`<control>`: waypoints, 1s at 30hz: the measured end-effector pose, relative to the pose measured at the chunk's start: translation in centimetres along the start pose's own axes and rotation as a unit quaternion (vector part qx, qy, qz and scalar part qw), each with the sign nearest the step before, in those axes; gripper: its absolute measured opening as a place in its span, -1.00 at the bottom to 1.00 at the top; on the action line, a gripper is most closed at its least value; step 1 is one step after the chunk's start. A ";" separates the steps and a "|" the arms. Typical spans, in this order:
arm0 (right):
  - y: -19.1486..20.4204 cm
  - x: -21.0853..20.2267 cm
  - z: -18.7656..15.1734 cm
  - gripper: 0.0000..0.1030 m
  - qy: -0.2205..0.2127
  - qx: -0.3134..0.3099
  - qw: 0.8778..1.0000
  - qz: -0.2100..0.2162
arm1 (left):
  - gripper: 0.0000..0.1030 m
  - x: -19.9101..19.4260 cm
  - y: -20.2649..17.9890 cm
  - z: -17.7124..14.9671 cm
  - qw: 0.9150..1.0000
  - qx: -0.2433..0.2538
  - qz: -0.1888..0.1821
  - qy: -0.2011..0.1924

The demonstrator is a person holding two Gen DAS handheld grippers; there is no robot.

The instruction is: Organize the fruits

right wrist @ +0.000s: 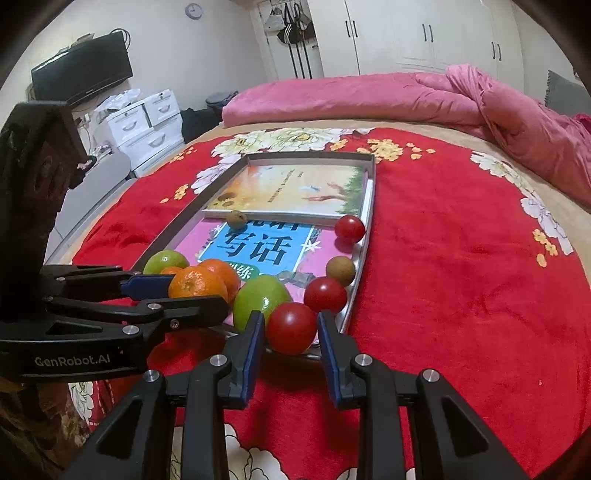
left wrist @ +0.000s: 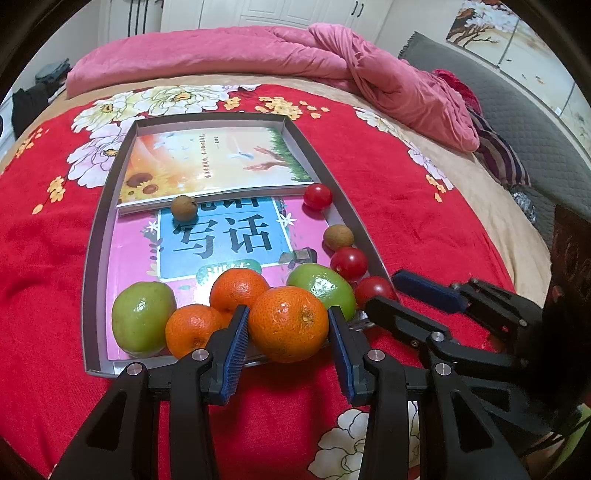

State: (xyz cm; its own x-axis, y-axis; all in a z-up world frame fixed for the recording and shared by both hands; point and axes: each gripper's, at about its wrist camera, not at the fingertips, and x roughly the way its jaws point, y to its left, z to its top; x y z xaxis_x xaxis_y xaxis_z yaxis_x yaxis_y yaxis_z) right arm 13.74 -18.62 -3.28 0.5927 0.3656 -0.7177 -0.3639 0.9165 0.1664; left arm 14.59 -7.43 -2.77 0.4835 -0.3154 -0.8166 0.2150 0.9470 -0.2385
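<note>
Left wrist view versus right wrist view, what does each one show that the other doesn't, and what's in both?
Only the left wrist view shows the grey headboard and wall painting. Only the right wrist view shows the television, white drawers and wall clock. Both show the tray, two books, three oranges, two green fruits, three tomatoes, and the pink quilt. The left gripper brackets an orange; the right gripper brackets a tomato.

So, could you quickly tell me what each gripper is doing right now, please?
Left gripper: closed around the front orange, pads against both sides.
Right gripper: closed around the nearest cherry tomato.
</note>
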 end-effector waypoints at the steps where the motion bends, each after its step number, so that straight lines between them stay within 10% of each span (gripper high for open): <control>1: -0.1 -0.2 0.1 -0.26 -0.003 0.002 1.000 -0.005 | -0.15 0.0 0.0 0.0 1.000 0.000 0.000 0.001; 10: -0.9 -1.9 0.5 0.38 -0.033 0.014 0.998 -0.057 | -0.15 0.1 -0.3 0.0 1.000 0.004 0.002 0.000; 30: -1.3 -3.2 0.6 0.53 -0.056 0.024 0.996 -0.072 | -0.11 -1.1 -0.5 0.1 1.000 0.005 -0.002 -0.018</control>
State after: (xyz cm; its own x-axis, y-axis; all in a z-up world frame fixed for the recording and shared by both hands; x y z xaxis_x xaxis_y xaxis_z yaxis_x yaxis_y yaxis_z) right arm 12.80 -20.90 -0.79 0.7136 0.2423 -0.6573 -0.2360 0.9666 0.1001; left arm 14.09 -7.60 -1.71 0.5118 -0.3218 -0.7965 0.2259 0.9450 -0.2366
